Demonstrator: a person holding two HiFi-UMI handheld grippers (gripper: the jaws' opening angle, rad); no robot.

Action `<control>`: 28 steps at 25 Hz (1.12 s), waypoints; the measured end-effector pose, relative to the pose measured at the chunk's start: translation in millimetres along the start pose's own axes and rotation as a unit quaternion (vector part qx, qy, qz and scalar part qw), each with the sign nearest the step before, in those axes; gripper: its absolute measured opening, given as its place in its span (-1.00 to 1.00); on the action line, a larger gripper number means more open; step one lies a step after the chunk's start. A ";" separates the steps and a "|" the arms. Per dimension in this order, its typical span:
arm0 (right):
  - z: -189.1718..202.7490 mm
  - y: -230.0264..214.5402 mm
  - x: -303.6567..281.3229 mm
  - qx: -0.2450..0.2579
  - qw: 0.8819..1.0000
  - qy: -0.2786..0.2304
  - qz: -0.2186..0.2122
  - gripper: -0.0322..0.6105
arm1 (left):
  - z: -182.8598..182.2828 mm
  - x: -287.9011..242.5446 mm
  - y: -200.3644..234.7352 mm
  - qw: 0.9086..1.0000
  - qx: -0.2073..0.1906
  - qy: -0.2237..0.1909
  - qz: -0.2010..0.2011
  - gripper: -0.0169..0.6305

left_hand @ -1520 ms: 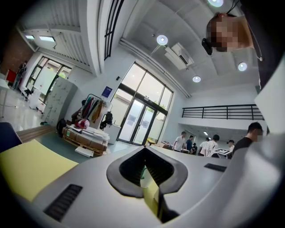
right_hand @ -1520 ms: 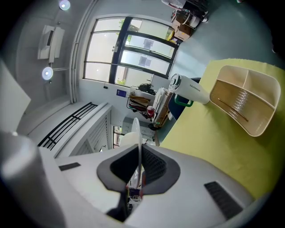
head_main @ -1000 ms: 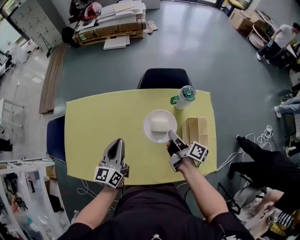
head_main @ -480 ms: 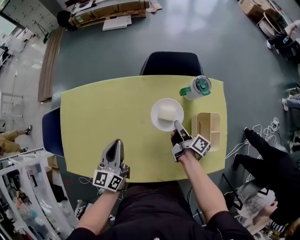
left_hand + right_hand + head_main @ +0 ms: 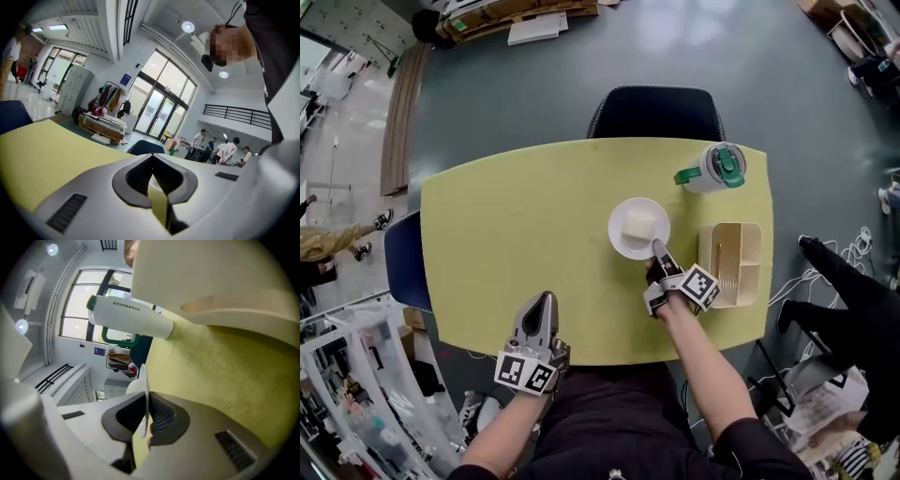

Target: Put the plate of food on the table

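The yellow table [image 5: 506,244] fills the middle of the head view, with a dark chair [image 5: 654,112] tucked in at its far side. Toward the right end of the top a beige tray [image 5: 748,281] sits, and a white cup [image 5: 712,169] with a green lid stands beyond it near the far edge. The plate [image 5: 621,240] is over the table's right-centre, between the person and the far chair, left of the tray and nearer than the cup, clear of both. Whether its base is down on the top cannot be told from here. The right gripper [image 5: 659,251] is clamped on the plate's near rim, so the whole dish lies straight ahead of its jaws, away from the person and a little to the left. Its own view shows the thin rim edge-on between the pads. The tray is just beside this gripper's right. The left gripper [image 5: 546,298] hangs well apart at the near-left edge, jaws together on nothing, so the right hand alone bears the load. The pale block of food [image 5: 637,225] sits mid-plate, beyond the grip. Setting down likely means lowering flat, then backing out toward the person.
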State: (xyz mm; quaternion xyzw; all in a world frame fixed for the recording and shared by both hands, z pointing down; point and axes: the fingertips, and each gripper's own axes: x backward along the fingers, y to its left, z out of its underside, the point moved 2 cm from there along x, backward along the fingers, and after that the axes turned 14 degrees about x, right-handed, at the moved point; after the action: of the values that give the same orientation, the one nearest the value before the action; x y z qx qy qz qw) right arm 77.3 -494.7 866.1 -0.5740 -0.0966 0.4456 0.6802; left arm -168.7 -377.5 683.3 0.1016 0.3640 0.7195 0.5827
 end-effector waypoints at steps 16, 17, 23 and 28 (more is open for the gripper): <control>22.0 -42.1 -16.4 -0.029 0.994 -0.033 0.103 -0.83 | 21.1 4.9 21.7 0.999 0.027 0.029 -0.018 -0.92; 22.8 -42.9 -16.7 -0.028 0.993 -0.033 0.112 -0.83 | 20.3 6.2 22.8 0.999 0.027 0.030 -0.019 -0.92; 26.4 -46.8 -15.7 -0.018 0.985 -0.026 0.170 -0.68 | 14.0 12.7 25.4 0.999 0.029 0.023 -0.020 -0.92; 27.6 -47.2 -8.7 0.008 0.973 -0.018 0.228 -0.42 | 7.4 19.4 29.2 0.999 0.025 0.013 -0.026 -0.92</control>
State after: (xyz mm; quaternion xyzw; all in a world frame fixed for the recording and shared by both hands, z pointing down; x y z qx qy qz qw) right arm 77.9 -479.1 919.3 -0.5672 0.0281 0.6002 0.5633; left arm -192.6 -358.5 702.0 0.0973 0.3925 0.6959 0.5934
